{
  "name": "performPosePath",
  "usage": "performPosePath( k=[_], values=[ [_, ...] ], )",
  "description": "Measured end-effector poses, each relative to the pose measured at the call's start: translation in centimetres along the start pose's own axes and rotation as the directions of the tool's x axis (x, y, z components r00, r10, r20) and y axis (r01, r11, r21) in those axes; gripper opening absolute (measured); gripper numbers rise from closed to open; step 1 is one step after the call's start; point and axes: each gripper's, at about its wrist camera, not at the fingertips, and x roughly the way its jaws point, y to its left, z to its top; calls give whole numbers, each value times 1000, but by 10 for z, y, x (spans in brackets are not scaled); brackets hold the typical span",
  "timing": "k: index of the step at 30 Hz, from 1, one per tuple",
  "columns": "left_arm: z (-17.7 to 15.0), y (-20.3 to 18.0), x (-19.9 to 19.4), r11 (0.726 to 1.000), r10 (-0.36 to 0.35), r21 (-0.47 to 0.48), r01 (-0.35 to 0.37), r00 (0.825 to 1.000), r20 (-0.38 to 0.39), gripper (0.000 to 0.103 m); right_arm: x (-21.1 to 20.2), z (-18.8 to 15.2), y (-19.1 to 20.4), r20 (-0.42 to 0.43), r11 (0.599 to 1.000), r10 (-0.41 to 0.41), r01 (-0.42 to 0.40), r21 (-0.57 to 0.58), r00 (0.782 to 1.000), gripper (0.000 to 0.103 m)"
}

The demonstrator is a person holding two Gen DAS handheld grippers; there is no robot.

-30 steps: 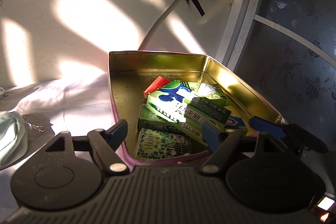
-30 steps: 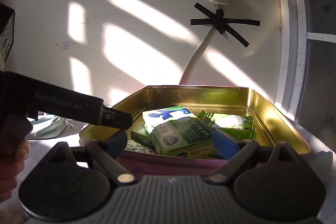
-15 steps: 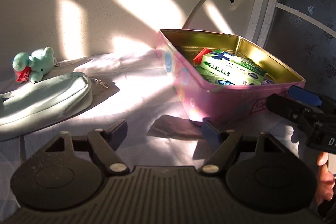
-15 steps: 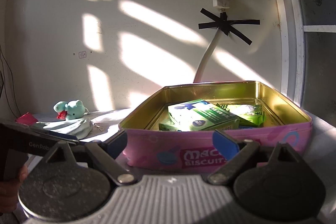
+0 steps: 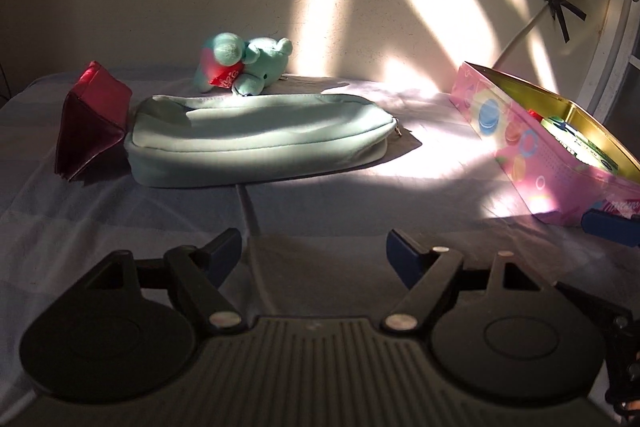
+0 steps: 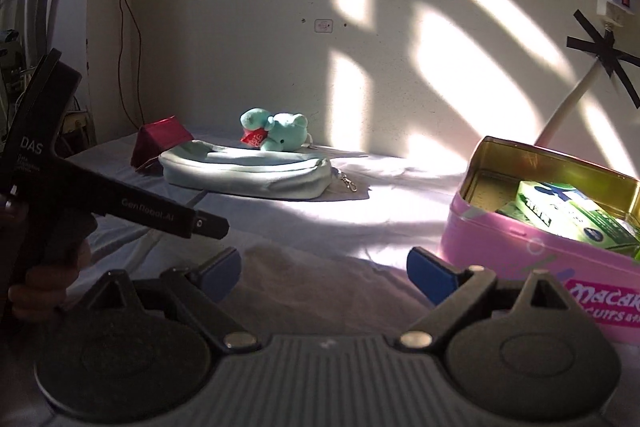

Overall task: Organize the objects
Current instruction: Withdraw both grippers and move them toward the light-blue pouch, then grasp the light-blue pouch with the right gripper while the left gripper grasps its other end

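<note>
You are carrying left hand-held gripper [image 5: 314, 251] with jaws opening, right hand-held gripper [image 6: 324, 269] apart, both empty. Risk: plush toy [image 5: 244, 67] resting against soft pouch [image 5: 260, 139], squashing, slipping from pads.

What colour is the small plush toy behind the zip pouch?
The plush toy is teal green with a red tag; the left wrist view shows it best.

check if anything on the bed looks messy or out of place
Mildly. In the pink tin the green boxes lie tilted and piled on each other, not flat. The teal plush lies tipped on its side behind the mint pouch. Nothing looks spilled or damaged.
</note>
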Motion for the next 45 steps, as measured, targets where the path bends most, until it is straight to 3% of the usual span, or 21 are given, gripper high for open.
performPosePath(
  k=[7, 15, 19, 23, 25, 26, 28, 30, 32, 39, 45],
  values=[
    [1, 30, -12, 986, 100, -139, -87, 991, 91, 84, 44, 14, 14, -86, 996, 89, -89, 5, 992, 94],
    [2, 59, -8, 944, 151, -306, -127, 987, 57, 84, 101, 54, -21, -77, 966, 148, -127, 226, 986, 94],
    [2, 62, -9, 933, 171, -331, -141, 983, 61, 84, 146, 75, -42, -83, 923, 175, -134, 360, 981, 94],
    [2, 57, -6, 942, 173, -300, -150, 983, 54, 84, 200, 86, -59, -147, 841, 207, -99, 532, 967, 93],
    [1, 57, -6, 944, 173, -295, -150, 984, 53, 84, 214, 83, -60, -166, 816, 233, -100, 569, 958, 84],
    [1, 57, -6, 943, 172, -296, -149, 984, 51, 84, 214, 83, -55, -167, 832, 221, -96, 546, 961, 80],
    [1, 59, -7, 942, 168, -303, -145, 985, 49, 84, 210, 81, -43, -187, 882, 164, -58, 468, 969, 50],
    [1, 59, -8, 940, 168, -308, -145, 985, 50, 84, 202, 76, -39, -174, 898, 153, -63, 436, 973, 45],
    [0, 60, -9, 938, 176, -313, -151, 983, 54, 84, 192, 70, -43, -160, 884, 169, -78, 461, 973, 38],
    [0, 66, -23, 912, 261, -356, -205, 958, 117, 85, 134, 51, -39, -141, 904, 171, -98, 416, 975, 36],
    [0, 69, -25, 907, 258, -371, -198, 959, 120, 90, 81, 30, -42, -125, 920, 168, -110, 376, 978, 36]
  ],
)
